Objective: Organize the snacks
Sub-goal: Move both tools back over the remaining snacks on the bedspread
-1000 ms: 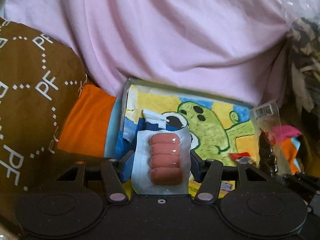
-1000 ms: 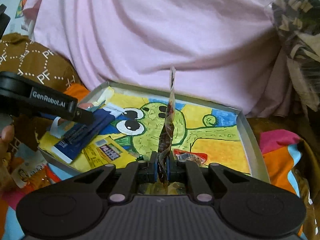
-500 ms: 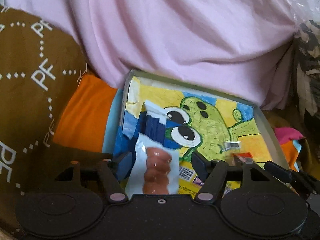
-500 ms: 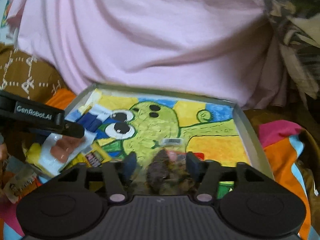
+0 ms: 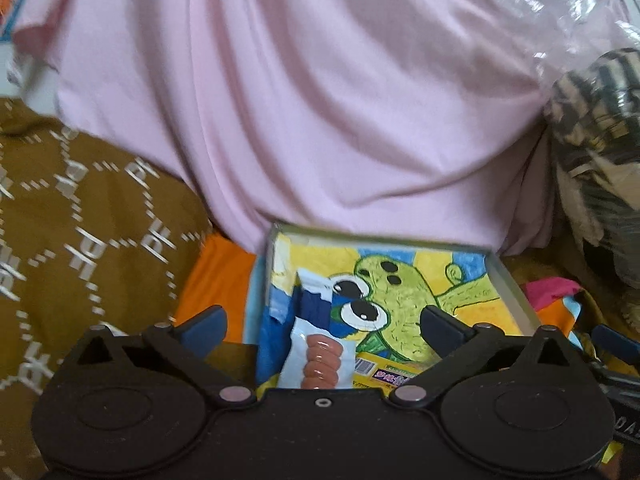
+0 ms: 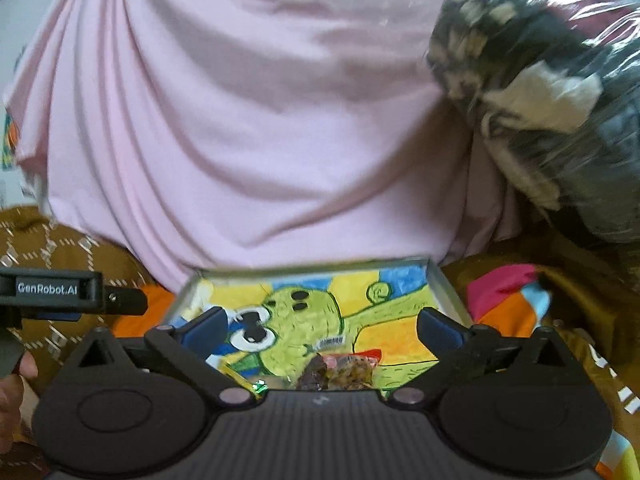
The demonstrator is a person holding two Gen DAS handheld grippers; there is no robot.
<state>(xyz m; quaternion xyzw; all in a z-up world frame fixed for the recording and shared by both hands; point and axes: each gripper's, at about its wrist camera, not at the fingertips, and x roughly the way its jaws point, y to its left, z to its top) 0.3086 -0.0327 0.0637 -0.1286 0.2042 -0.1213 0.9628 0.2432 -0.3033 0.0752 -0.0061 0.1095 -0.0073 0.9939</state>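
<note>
A pink sheet (image 5: 304, 100) rises behind the cartoon tray (image 5: 512, 280). In the tray's near left part lies the sausage pack (image 5: 320, 360), near its front the dark snack bag (image 6: 340, 372). Left gripper (image 5: 324, 326) and right gripper (image 6: 320, 326) jaws are opening wide, gripping nothing.

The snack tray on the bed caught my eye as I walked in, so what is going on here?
A person holds a gripper in each hand over the cartoon-printed tray. The left gripper is opening, and the sausage pack lies loose in the tray between its spread fingers. The right gripper is opening too, with the dark snack pouch lying in the tray, unheld.
</note>
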